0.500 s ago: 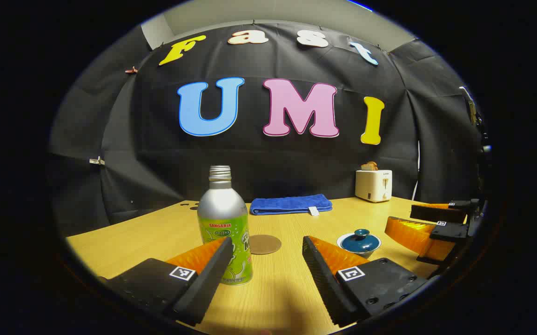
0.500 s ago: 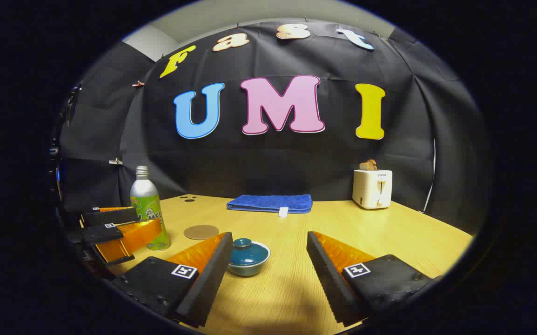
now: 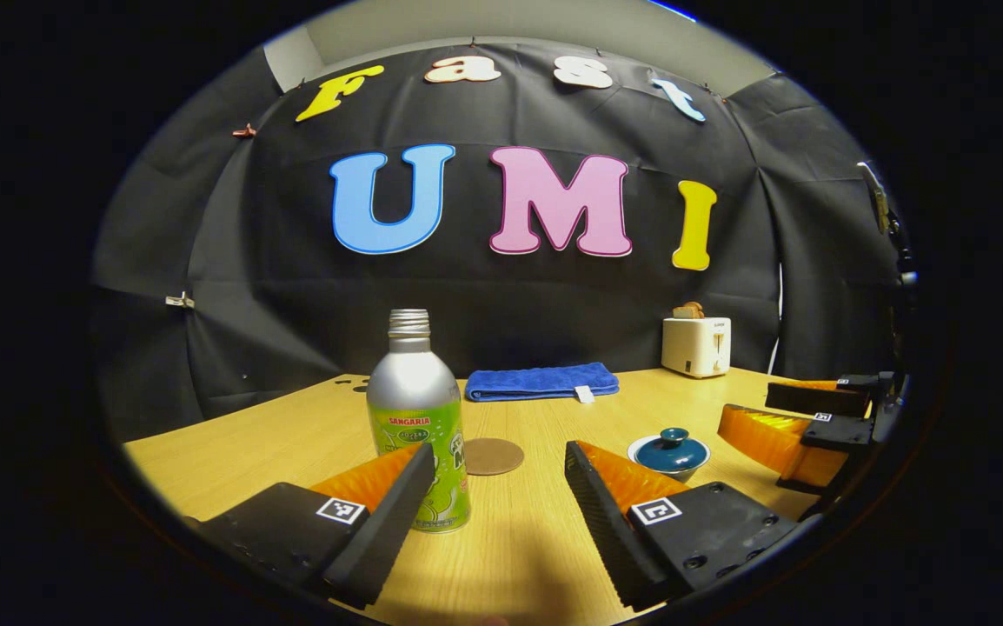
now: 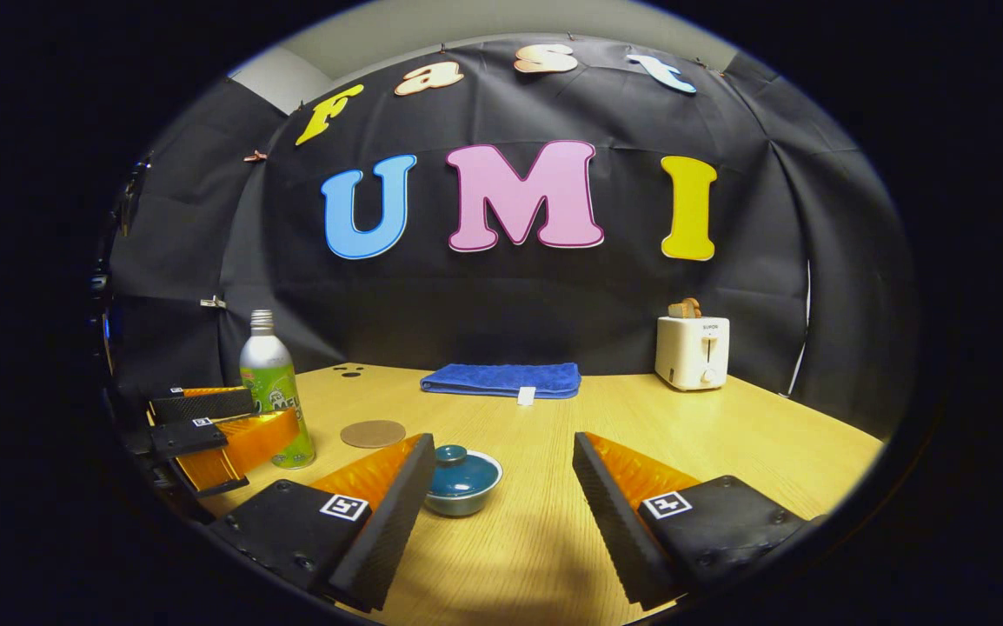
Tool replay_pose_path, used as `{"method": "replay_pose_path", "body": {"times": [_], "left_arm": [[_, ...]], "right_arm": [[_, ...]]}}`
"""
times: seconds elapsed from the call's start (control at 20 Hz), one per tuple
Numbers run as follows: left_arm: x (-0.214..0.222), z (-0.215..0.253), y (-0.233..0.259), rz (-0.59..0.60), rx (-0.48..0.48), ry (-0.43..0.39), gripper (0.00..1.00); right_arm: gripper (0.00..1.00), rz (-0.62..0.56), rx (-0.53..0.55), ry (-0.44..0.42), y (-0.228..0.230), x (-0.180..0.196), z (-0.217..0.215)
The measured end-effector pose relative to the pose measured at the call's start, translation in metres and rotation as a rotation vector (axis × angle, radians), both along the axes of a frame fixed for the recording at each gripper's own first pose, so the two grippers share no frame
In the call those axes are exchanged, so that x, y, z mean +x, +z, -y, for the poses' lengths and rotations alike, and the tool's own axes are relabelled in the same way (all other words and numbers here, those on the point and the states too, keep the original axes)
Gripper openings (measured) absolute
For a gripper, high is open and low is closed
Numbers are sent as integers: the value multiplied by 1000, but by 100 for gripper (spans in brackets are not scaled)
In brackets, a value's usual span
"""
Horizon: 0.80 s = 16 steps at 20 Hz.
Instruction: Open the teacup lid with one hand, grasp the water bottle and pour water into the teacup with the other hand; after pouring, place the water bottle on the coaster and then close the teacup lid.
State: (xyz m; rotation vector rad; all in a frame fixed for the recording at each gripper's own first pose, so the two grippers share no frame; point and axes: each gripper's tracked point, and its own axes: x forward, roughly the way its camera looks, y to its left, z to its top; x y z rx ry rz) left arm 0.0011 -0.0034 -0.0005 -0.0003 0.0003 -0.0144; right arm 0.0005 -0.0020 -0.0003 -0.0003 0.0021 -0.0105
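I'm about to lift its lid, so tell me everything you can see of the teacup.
The teacup is a small, low, round cup that looks like glazed ceramic, with a pale rim. Its dark teal domed lid with a round knob is on. It stands upright on the wooden table. Nothing grips it.

A staged recording booth, not a real kitchen: black cloth wall (image 4: 510, 313) pinned up behind a wooden counter (image 4: 727, 435), with household props set out on it — a toaster (image 4: 693, 352), a folded blue towel (image 4: 501, 379) and a lidded teacup (image 4: 461, 481).
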Motion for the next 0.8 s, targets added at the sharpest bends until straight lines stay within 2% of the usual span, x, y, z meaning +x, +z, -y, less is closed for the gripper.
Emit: {"method": "replay_pose_path", "body": {"times": [0.45,0.8], "left_arm": [[1,1,0,3,1,-8,95],[-4,-3,1,7,2,-11,95]], "right_arm": [[98,1,1,5,0,0,-1],[98,-6,1,121,-1,3,-25]]}}
